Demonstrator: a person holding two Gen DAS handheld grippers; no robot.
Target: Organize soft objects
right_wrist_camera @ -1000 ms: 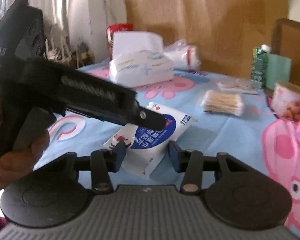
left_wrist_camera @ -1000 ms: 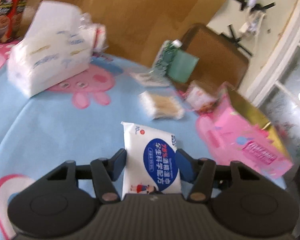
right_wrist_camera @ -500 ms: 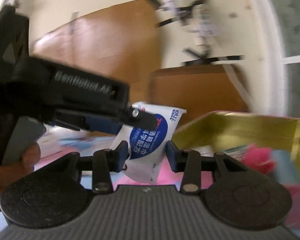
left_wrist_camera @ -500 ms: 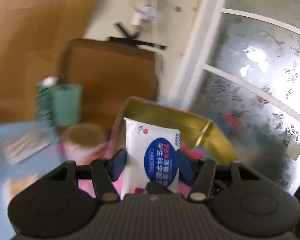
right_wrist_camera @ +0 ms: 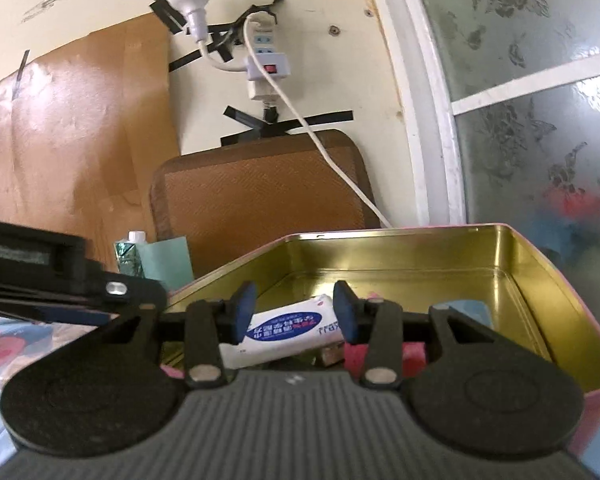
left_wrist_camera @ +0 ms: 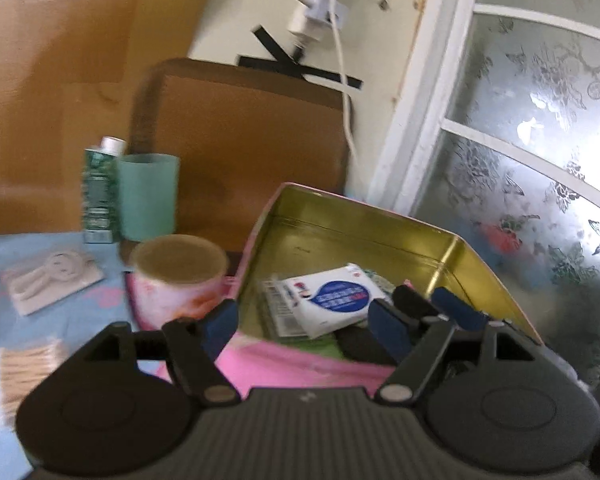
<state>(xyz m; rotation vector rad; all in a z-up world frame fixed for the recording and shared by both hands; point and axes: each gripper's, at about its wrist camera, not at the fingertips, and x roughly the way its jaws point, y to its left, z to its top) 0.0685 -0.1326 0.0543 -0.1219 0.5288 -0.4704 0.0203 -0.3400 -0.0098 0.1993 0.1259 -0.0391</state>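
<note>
The white wipes pack with a blue label [left_wrist_camera: 332,300] lies inside the gold-lined pink tin [left_wrist_camera: 364,220], on top of other packets; it also shows in the right wrist view [right_wrist_camera: 288,334]. My left gripper [left_wrist_camera: 304,324] is open and empty, hovering at the tin's near-left rim. My right gripper [right_wrist_camera: 294,314] is open just above the pack inside the tin [right_wrist_camera: 520,264], and its blue fingertips [left_wrist_camera: 452,312] show in the left wrist view.
A pink paper cup [left_wrist_camera: 178,276], a teal cup [left_wrist_camera: 148,196] and a green carton [left_wrist_camera: 98,192] stand left of the tin. A packet [left_wrist_camera: 50,280] and cotton swabs [left_wrist_camera: 24,368] lie on the blue cloth. A wall and window are behind.
Both grippers carried the wipes pack from the table to the tin and opened. The pack now lies in the tin, free of both.
</note>
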